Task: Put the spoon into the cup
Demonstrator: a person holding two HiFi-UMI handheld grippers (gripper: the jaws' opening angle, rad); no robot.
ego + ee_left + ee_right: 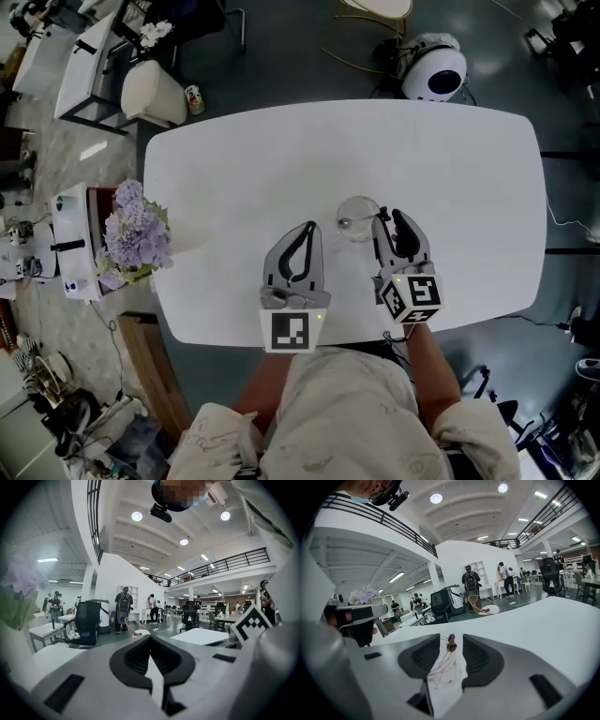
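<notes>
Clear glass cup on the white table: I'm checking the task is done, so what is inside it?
A thin spoon with a dark knobbed end stands inside the clear glass cup, between the right tool's open jaws. Its bowl cannot be made out.

A white table (281,150) stands on dark floor (300,66), purple flowers (131,234) beside.

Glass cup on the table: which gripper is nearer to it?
Right. The right gripper sits close beside the cup; the left gripper is farther off, to the cup's lower left.
</notes>
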